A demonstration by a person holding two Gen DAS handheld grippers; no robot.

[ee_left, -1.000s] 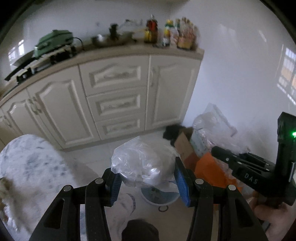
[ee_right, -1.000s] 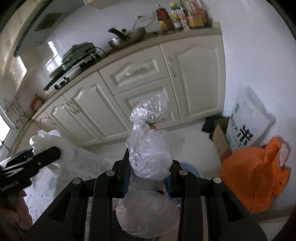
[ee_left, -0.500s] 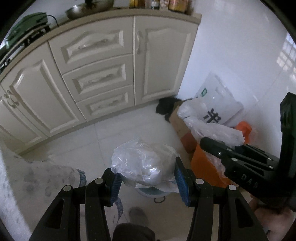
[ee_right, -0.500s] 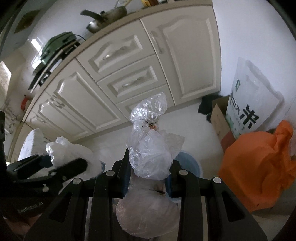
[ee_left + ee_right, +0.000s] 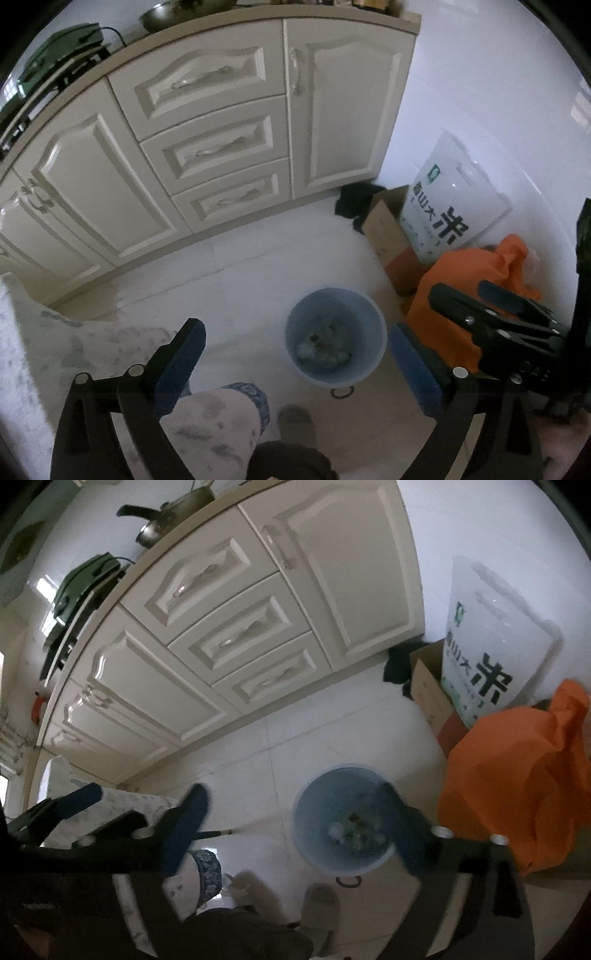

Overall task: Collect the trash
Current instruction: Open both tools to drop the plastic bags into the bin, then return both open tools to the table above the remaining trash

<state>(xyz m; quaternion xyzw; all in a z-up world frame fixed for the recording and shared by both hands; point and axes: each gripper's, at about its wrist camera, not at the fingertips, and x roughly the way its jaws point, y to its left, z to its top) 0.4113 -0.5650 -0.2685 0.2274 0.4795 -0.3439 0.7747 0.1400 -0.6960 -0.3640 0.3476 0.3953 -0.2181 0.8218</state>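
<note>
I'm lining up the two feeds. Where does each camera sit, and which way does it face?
Left wrist: on the left tongs, aimed down at the blue bin; right tongs and a slipper show.
Right wrist: on the right tongs, aimed down at the bin; left tongs show.
Shared: bin, orange bag, cabinets.

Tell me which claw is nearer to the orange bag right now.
Right. The right claw hangs open in front of the orange bag, overlapping it in the left wrist view. The left claw is open further left, above the blue bin.
</note>
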